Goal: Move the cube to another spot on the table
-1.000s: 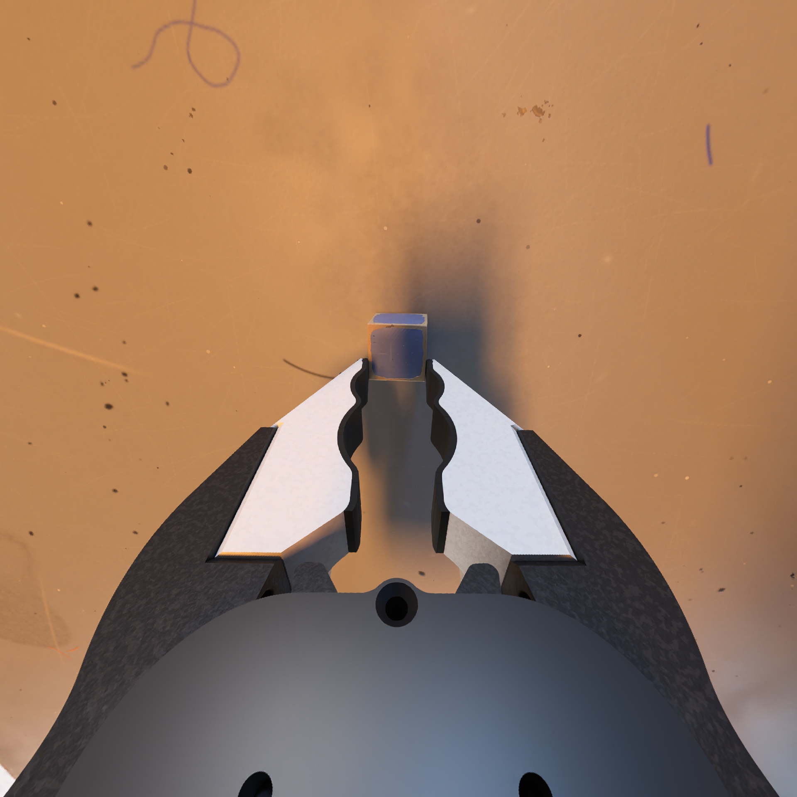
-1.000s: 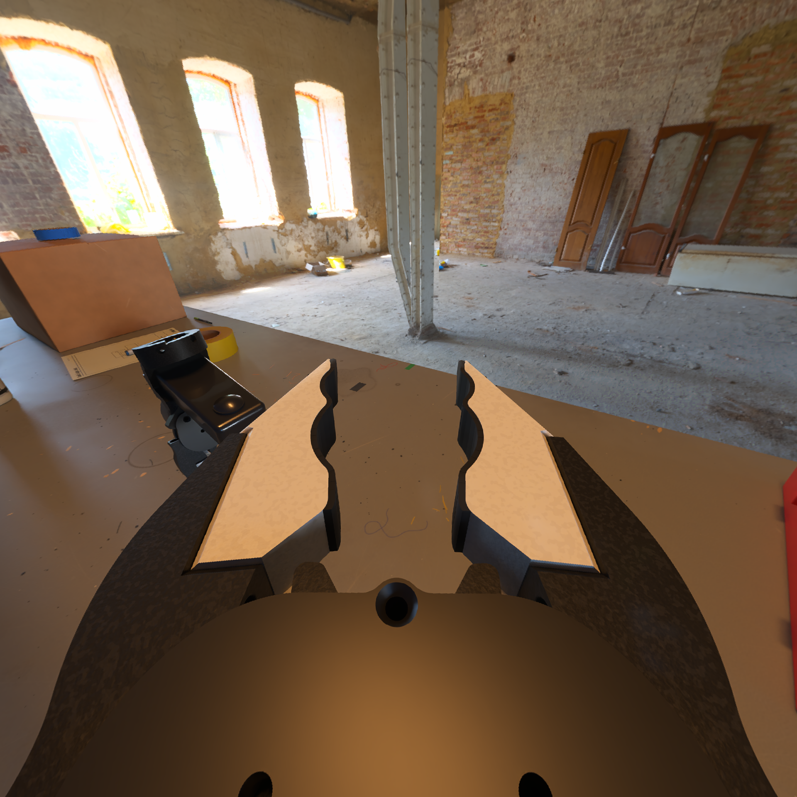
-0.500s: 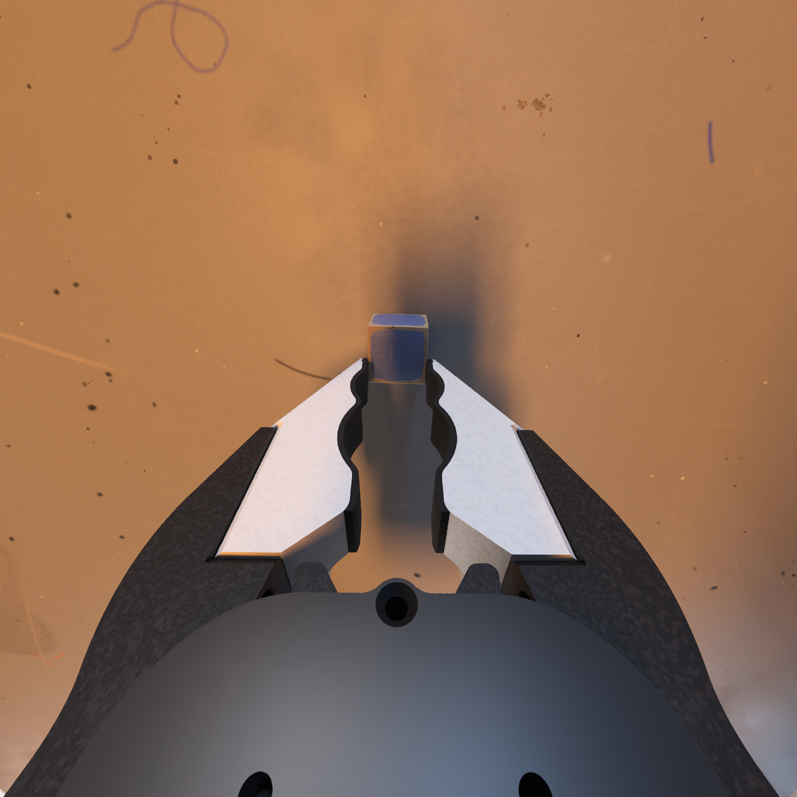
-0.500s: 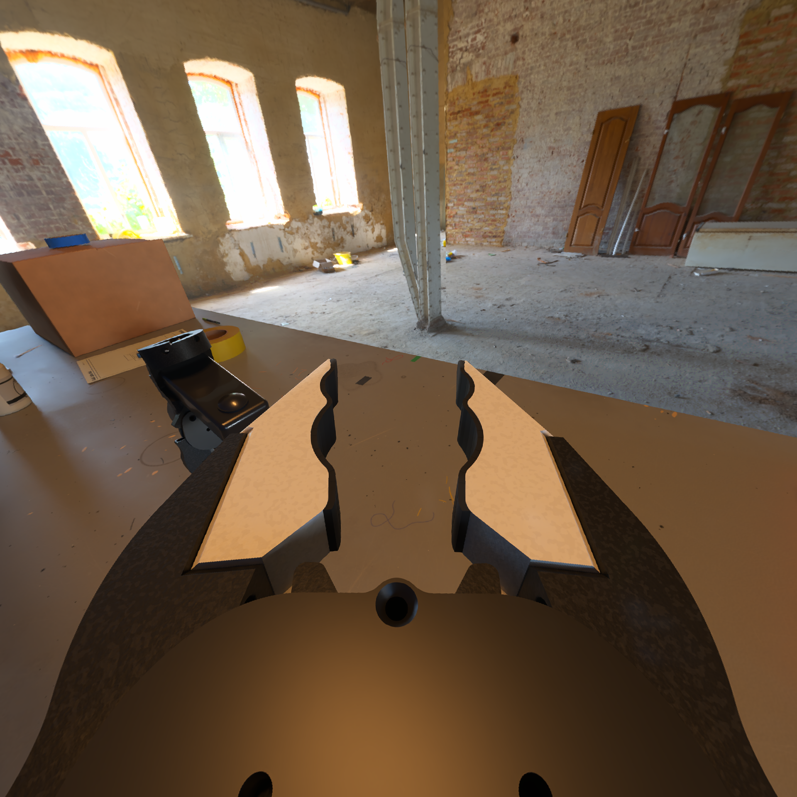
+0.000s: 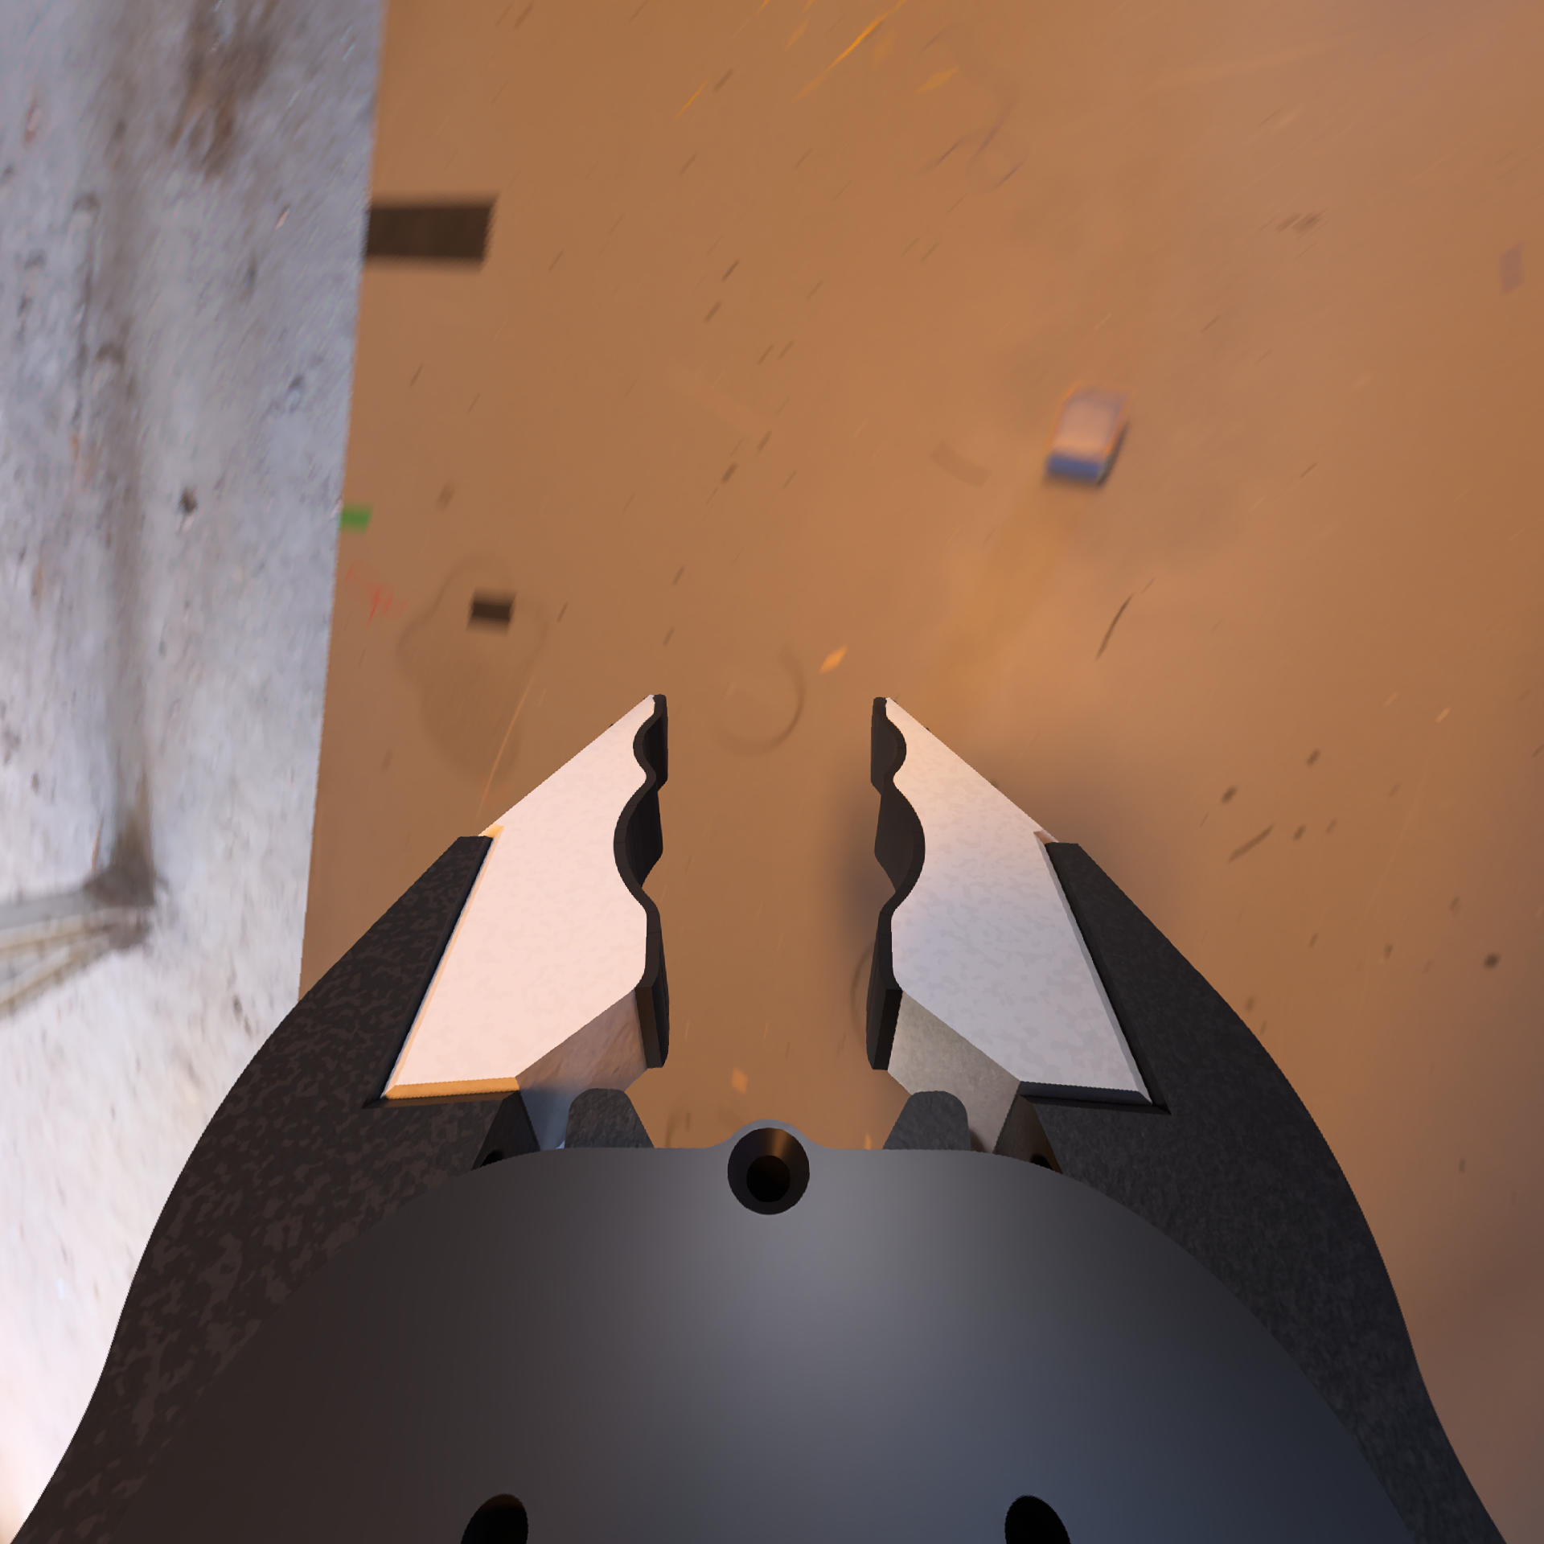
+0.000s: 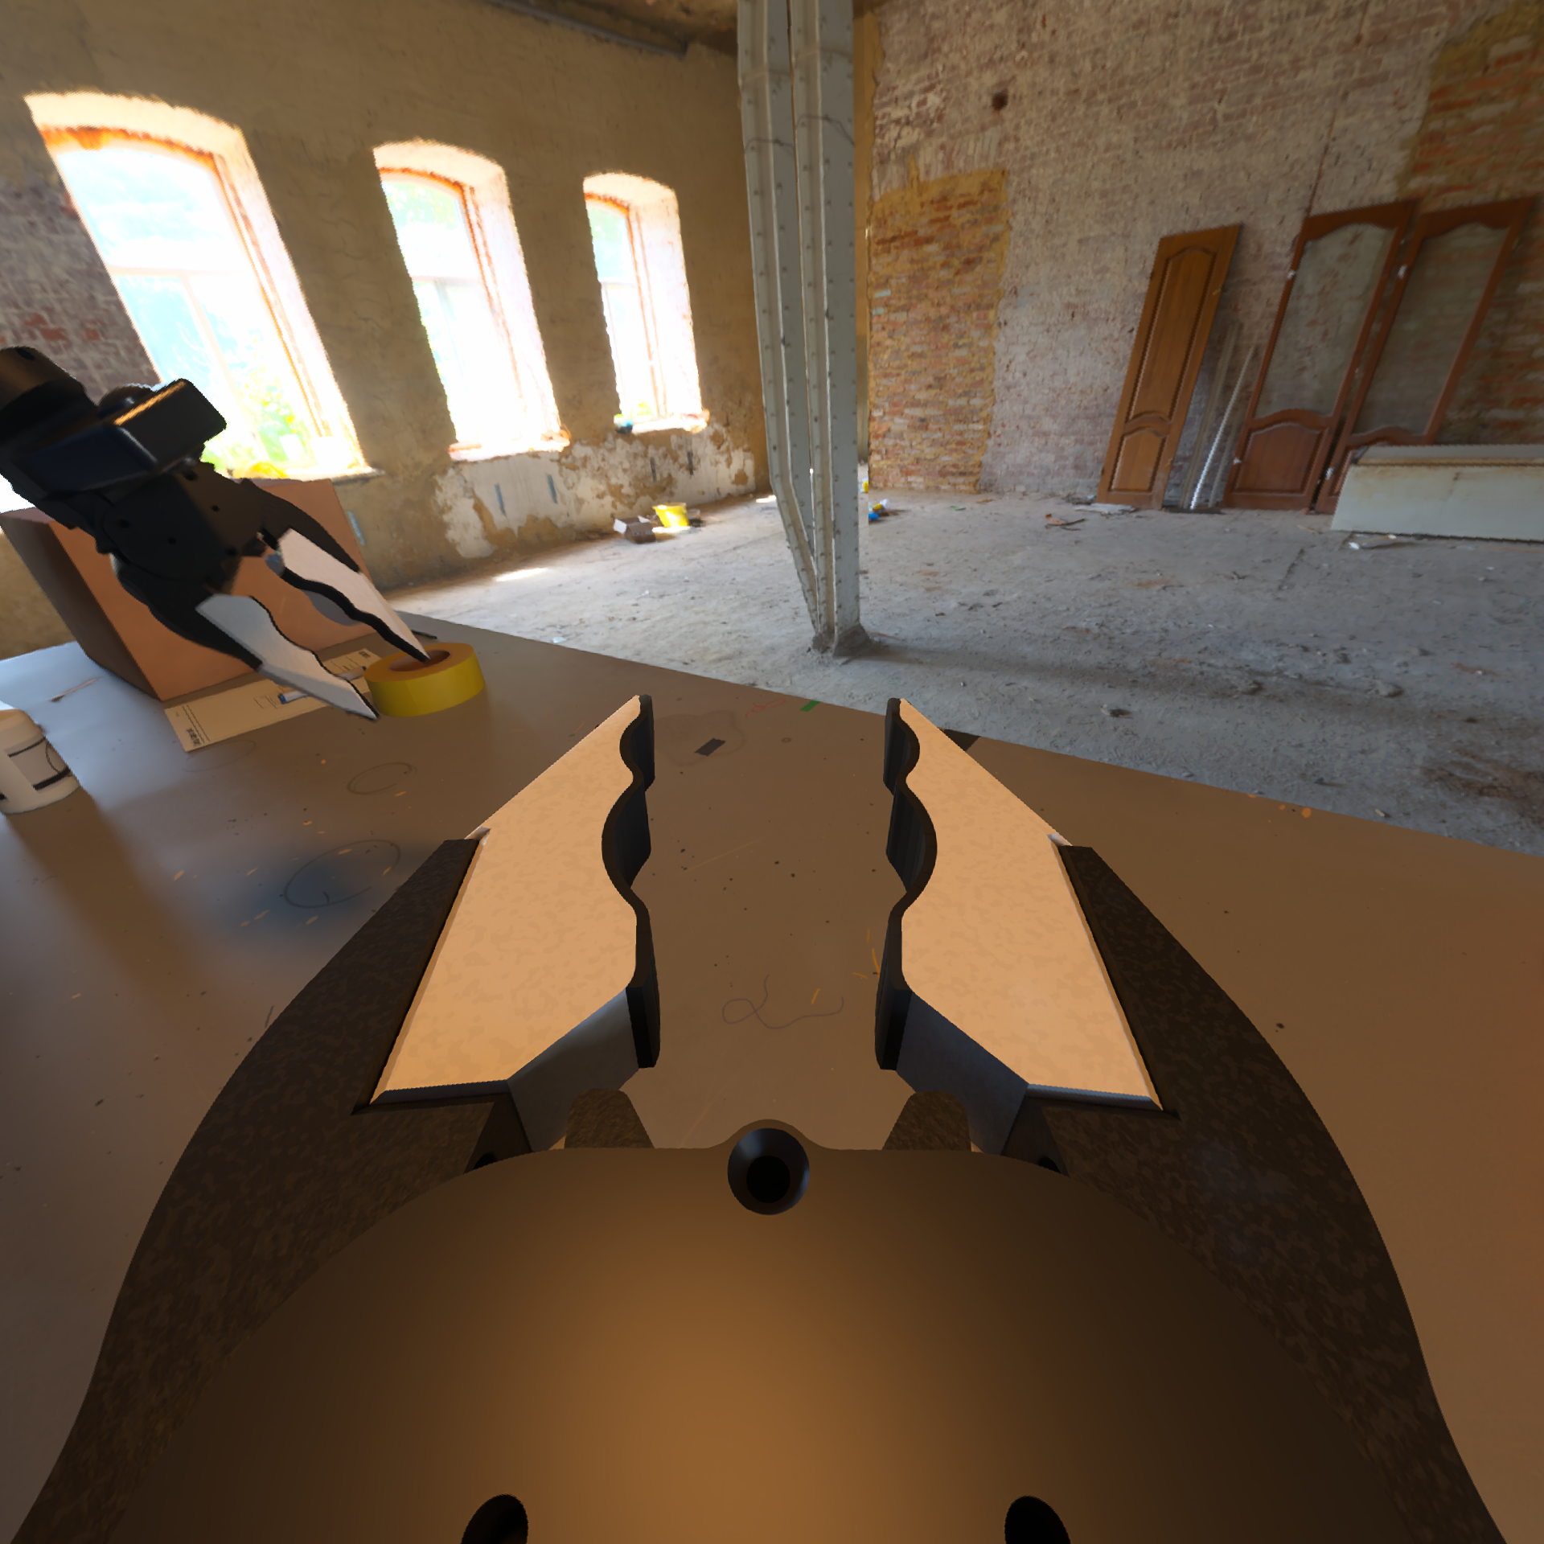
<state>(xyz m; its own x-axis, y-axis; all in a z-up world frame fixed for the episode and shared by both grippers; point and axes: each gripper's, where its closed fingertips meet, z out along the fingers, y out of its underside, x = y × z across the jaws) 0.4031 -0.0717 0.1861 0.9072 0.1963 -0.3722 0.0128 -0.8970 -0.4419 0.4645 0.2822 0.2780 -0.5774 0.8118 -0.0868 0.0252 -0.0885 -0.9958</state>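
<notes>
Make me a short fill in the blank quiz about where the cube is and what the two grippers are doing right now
1. The cube rests on the ____, apart from both grippers.
2. The left gripper has its jaws ____, with nothing between them.
3. In the left wrist view, the cube lies to the upper ____ of that gripper's fingertips.
4. In the right wrist view, beyond the empty right gripper, the left gripper's tips hang in front of a roll of ____ tape.

Missing words: table; open; right; yellow

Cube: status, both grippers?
Left gripper open, empty. Right gripper open, empty. Cube on the table, beyond and right of the left fingers. Nothing between them.
</notes>
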